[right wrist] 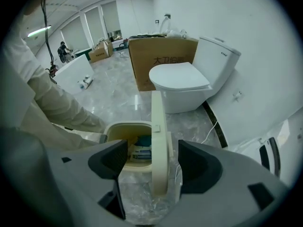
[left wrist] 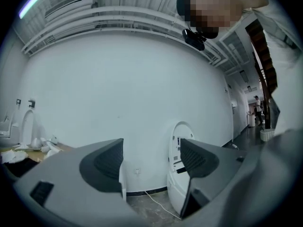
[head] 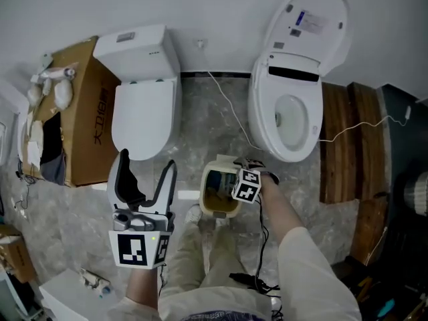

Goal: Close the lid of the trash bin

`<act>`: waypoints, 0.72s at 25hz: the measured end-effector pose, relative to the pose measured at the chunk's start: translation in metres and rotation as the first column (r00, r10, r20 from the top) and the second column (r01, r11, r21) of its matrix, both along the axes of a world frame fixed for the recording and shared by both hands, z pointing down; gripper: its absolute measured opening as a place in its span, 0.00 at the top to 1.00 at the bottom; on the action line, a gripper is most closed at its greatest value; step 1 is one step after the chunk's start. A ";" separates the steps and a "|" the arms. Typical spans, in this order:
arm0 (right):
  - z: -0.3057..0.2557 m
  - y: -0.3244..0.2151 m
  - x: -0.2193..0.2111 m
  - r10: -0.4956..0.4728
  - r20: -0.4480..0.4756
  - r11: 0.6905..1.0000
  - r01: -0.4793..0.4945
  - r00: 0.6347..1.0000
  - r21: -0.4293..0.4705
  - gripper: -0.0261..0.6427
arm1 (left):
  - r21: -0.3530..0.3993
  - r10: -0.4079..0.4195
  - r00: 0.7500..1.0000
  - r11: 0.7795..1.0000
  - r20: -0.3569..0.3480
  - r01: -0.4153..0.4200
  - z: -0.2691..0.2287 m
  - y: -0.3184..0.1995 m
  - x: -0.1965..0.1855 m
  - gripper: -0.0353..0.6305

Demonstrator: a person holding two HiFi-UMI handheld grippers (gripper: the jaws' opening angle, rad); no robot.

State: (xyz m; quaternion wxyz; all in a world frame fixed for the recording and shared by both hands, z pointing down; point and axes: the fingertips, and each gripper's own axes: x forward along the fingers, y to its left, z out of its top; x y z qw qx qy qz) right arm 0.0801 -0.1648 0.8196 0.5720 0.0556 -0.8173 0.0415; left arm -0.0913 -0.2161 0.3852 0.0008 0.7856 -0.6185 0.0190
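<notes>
The cream trash bin (head: pixel 215 209) stands on the marble floor between my feet, holding some rubbish (right wrist: pixel 138 145). Its lid (right wrist: pixel 158 141) stands upright on the hinge at the far rim. My right gripper (right wrist: pixel 152 162) points steeply down over the bin, one jaw on each side of the raised lid. A gap shows beside each pad, so it is open. In the head view this gripper (head: pixel 255 171) sits at the bin's right rim. My left gripper (head: pixel 148 169) hangs left of the bin, open and empty. In its own view the left gripper (left wrist: pixel 151 157) faces the white wall.
A closed white toilet (head: pixel 144 105) and a cardboard box (head: pixel 83 112) stand at the back left. An open toilet (head: pixel 291 105) stands at the back right, with a white cable (head: pixel 231 105) trailing across the floor. Wooden boards (head: pixel 348 139) lie right.
</notes>
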 end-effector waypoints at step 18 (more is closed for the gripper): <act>0.006 0.028 0.000 0.034 0.029 0.995 -0.031 0.999 -0.099 0.48 | 0.041 0.053 0.998 0.998 -0.015 -0.052 -0.008 -0.041 0.024 0.41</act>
